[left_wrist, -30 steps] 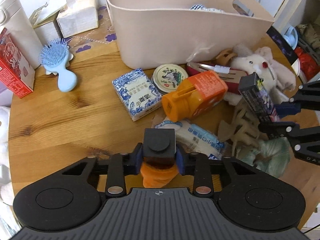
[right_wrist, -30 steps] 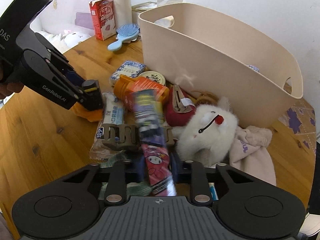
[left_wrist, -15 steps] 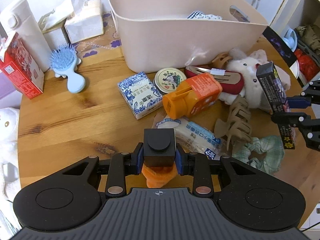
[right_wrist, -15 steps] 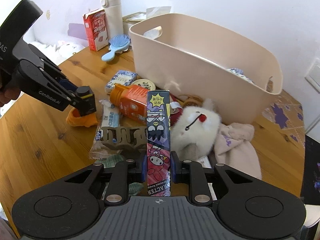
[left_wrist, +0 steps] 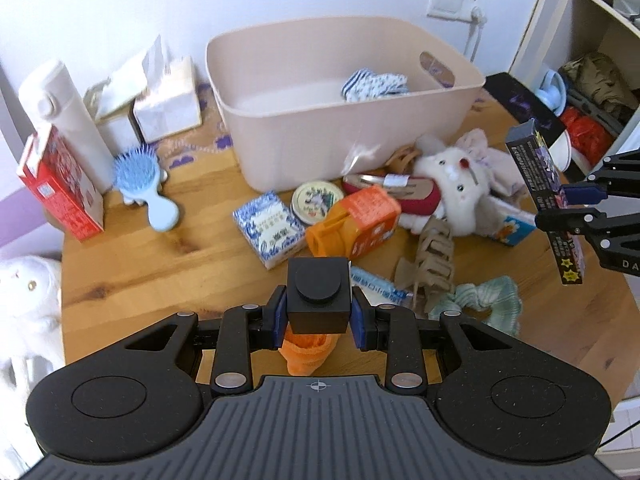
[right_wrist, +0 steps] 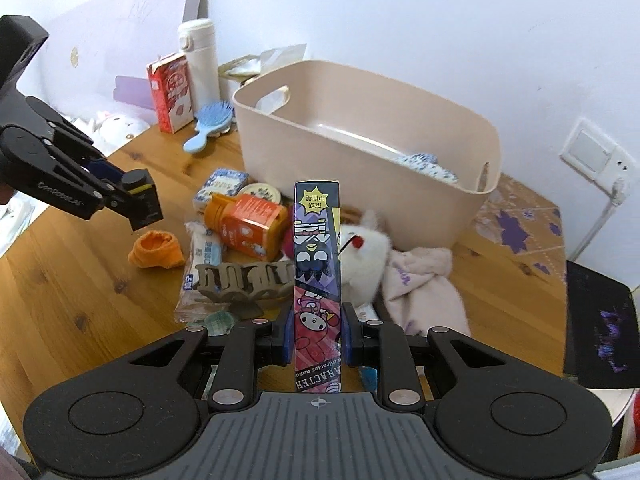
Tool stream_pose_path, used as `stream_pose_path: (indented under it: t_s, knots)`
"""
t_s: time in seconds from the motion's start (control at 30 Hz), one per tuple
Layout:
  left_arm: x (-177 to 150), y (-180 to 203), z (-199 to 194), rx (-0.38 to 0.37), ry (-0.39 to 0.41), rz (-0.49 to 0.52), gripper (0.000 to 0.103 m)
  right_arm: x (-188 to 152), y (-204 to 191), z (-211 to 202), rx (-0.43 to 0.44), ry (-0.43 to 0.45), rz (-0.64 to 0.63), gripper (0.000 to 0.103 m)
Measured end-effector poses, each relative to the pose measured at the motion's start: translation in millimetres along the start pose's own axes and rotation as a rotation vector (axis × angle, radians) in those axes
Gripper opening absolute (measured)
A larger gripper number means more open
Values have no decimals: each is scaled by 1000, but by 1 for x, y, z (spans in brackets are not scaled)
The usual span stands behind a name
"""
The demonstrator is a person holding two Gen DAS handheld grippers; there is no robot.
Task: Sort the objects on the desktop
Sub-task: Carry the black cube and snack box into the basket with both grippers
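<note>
Two grips: each gripper pinches one thing, both clear of the desk

Left wrist view, left gripper [left_wrist: 318, 316]: blue pads pressed on a small black cube [left_wrist: 318, 296]; hard, square-edged, probably light; flat sides suit the pads; an orange cloth [left_wrist: 306, 354] lies below it on the desk [left_wrist: 140, 256], near the front edge; whether it touches the cube I cannot tell

Left wrist view, bin [left_wrist: 280, 136]: beige plastic, smooth, rounded corners, at the desk's back edge; a striped cloth [left_wrist: 374, 84] inside

Left wrist view, clutter: orange bottle [left_wrist: 354, 222], round tin [left_wrist: 316, 202], plush toy [left_wrist: 452, 184], hair claw [left_wrist: 430, 256], all mid-desk before the bin

Right wrist view, right gripper [right_wrist: 317, 338]: jaws nearly together on a tall cartoon box [right_wrist: 317, 264]; thin printed card, likely light and crushable; held near its lower end, so it could swing; a hold nearer the middle looks steadier

Right wrist view, placing: bin stands beyond the box, open-topped
</note>
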State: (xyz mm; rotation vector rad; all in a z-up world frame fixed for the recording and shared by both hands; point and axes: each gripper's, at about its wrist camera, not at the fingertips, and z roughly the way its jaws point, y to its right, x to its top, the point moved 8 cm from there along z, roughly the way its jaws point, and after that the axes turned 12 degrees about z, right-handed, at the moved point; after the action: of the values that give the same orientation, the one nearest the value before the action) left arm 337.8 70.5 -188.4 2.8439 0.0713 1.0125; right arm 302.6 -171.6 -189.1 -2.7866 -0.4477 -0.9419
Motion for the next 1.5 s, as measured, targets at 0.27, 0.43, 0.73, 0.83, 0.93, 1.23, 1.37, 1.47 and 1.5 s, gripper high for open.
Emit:
stream_pose_path:
  t_s: [0.27,0.43,0.73,0.83,0.93,1.23,1.37,1.47,1.5]
  knots:
    - [22,-7,-25,39,66,-3,31,19,15,-18,-39,61,14,21]
    - [41,-14,-33,69,110,-2,31,39,28,-26,-74,99,-4,21]
    - [83,-36,-33,125,176,-21,31,79,54,-35,-125,160,-28,21]
    - [100,-44,-30,144,191,-25,31,93,60,-34,-134,180,-29,21]
    - [116,-50,-24,160,199,-26,31,108,67,-29,-144,193,-32,21]
    - [157,-59,14,176,188,-66,31,151,80,-3,-156,214,-106,21]
    - [168,-79,25,342,224,-248,31,165,83,12,-153,220,-120,21]
    - [174,-87,42,358,194,-267,31,172,84,25,-144,235,-78,21]
    - [174,-89,47,362,184,-274,31,174,85,30,-139,240,-66,21]
